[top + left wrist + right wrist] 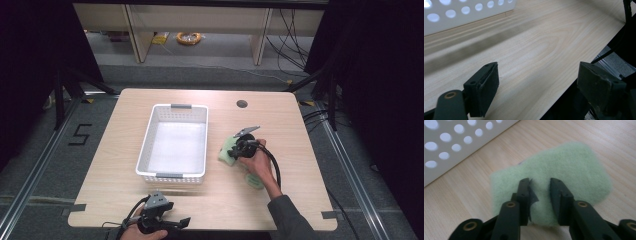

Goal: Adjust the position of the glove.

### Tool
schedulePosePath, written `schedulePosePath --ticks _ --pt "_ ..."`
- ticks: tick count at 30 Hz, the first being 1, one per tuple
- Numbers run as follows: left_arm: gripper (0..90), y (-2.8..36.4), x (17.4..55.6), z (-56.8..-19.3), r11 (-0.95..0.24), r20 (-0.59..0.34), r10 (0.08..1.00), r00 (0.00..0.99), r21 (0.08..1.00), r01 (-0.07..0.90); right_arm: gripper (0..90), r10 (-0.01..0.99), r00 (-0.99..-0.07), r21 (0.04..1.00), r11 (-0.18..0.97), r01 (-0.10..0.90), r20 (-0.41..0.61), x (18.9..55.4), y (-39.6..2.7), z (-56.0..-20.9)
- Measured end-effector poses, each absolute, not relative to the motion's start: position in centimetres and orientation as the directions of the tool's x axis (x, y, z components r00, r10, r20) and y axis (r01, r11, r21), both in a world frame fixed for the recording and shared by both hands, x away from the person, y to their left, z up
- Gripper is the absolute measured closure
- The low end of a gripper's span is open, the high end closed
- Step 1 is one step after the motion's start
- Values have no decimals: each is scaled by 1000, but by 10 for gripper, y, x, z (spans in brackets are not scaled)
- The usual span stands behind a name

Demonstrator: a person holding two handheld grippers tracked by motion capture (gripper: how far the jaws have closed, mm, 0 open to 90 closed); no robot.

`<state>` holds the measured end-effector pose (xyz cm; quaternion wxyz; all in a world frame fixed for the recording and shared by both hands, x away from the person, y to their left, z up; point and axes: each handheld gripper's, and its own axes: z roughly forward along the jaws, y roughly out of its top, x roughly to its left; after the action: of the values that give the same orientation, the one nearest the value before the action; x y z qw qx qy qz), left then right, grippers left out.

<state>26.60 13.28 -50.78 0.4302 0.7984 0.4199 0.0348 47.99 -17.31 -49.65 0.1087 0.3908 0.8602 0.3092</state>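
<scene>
A fuzzy pale green pad (pixel 574 165) lies on the wooden table just right of the white perforated basket (pixel 454 142). My right gripper (pixel 540 182) is shut on the pad's near edge, with green fibre pinched in the narrow gap between the jaws. From above, the right gripper (pixel 234 152) covers part of the green pad (pixel 225 150). My left gripper (pixel 170 222) rests at the table's front edge, below the basket (pixel 145 145). In its own view the left gripper (pixel 536 72) is open over bare wood with nothing between its fingers.
A second pale green piece (pixel 254 181) lies on the table beside the right hand. A dark round cable hole (pixel 242 104) sits at the table's back right. The basket's wall (pixel 461 12) stands just beyond the left gripper. Shelving legs and cables are on the floor behind.
</scene>
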Motion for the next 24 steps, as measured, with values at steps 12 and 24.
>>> schedulePosePath --ticks 12,24 --pt "173 133 265 -507 -270 -312 697 646 720 639 862 734 -677 685 468 559 51 467 -177 -482" --pt "173 134 265 -507 -261 -310 703 640 724 638 862 667 -740 776 418 472 91 403 -180 -434"
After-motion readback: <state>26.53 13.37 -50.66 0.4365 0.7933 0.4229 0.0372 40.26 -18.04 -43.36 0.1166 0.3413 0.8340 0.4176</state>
